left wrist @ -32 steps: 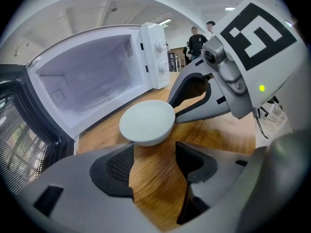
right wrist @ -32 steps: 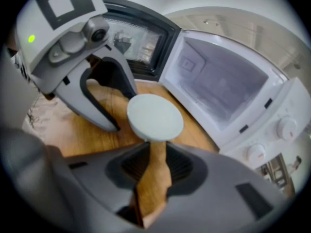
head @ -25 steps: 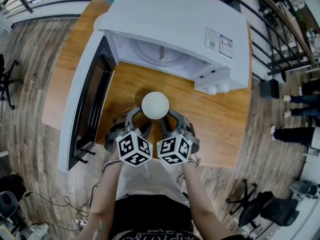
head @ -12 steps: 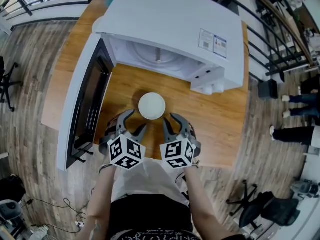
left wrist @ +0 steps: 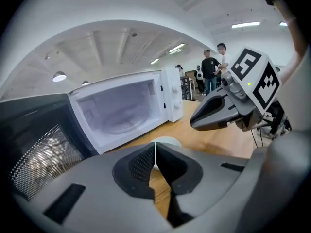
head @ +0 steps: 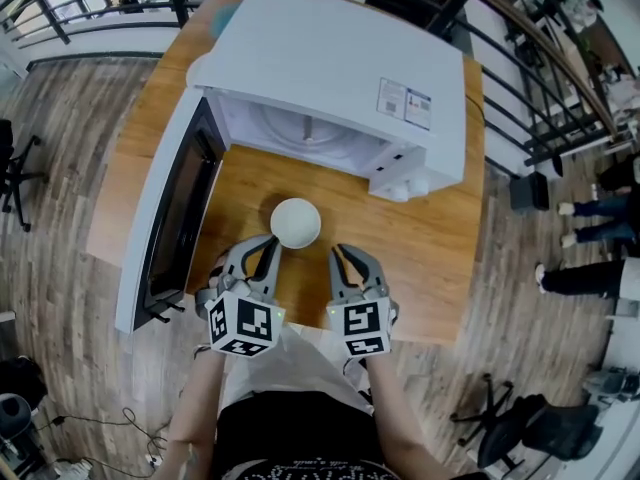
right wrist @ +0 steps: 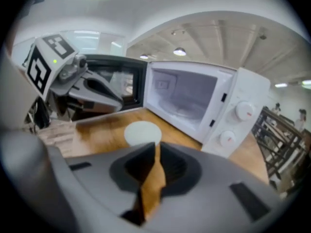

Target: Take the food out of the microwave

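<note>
White bowl (head: pixel 295 223) sits on the wooden table (head: pixel 440 258), outside the open microwave (head: pixel 330 58)
Round, plain and pale, it rests just before the oven's mouth. We hold our left gripper (head: pixel 266 246) near it, jaws pressed together and empty. Our right gripper (head: pixel 345 258) has just been closing its jaws, which all but meet on nothing.

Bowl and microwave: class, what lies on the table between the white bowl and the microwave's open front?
Nothing but bare wooden tabletop lies between the white bowl and the microwave; the head view shows it.
</note>
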Demonstrator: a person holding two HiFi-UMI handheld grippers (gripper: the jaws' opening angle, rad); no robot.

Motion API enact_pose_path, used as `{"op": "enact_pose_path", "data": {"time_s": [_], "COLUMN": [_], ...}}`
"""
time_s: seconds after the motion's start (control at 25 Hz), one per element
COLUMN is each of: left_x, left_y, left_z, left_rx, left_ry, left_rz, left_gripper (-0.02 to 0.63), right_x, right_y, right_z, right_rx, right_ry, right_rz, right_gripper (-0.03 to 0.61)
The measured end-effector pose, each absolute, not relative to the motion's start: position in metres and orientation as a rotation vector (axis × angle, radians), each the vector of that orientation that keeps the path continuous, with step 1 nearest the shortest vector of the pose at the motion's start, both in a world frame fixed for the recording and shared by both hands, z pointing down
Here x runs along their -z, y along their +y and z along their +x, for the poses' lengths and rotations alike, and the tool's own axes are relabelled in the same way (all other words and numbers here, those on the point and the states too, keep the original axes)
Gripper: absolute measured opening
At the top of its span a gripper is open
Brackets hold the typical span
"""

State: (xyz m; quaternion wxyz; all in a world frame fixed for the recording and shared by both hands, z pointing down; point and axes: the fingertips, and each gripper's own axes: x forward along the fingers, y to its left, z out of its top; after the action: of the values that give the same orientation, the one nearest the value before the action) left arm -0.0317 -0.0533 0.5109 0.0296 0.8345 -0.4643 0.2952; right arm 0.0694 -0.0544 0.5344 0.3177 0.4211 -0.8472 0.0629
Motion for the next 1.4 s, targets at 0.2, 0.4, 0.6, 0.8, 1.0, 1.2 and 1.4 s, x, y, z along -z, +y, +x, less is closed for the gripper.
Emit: {"op": "enact_pose_path", "data": {"time_s": [0.2,0.4,0.6,0.8,1.0,1.2,1.4], "left_x": [-0.478,-0.431,-0.385,-0.354,-0.336,-0.315,-0.296], "left_y": [-0.055,-0.055,-0.044,-0.024,-0.013,-0.003,0.006], "left_z": [-0.025,-0.023,-0.012,0.007,0.017,0.02,0.014], "left_rx": [-0.71,-0.462,-0.183,-0.109,-0.088,-0.026,-0.013], "left_ry": [-1.514,-1.639,-1.638,-1.626,-1.661,-1.666,-1.674], "left_rz": [2.56,2.54,2.527,2.557,2.596,2.594,2.638], "left_gripper": [0.031,0.031,0.031,0.031,0.031,0.031,0.031], "right_x": [-0.491,-0.45,-0.425,-0.399,-0.369,-0.343,-0.321], "right_y": [-0.056,-0.053,-0.046,-0.03,-0.019,-0.009,-0.006], "right_z": [0.08,0.101,0.13,0.156,0.167,0.174,0.182], "right_rx": [-0.187,-0.168,-0.165,-0.182,-0.133,-0.105,-0.094], "right_ry": [-2.314,-2.379,-2.419,-2.475,-2.514,-2.564,-2.575], "right_rz": [1.23,1.321,1.404,1.46,1.485,1.5,1.55], "right_gripper": [0.04,0.037,0.036,0.037,0.037,0.037,0.037]}}
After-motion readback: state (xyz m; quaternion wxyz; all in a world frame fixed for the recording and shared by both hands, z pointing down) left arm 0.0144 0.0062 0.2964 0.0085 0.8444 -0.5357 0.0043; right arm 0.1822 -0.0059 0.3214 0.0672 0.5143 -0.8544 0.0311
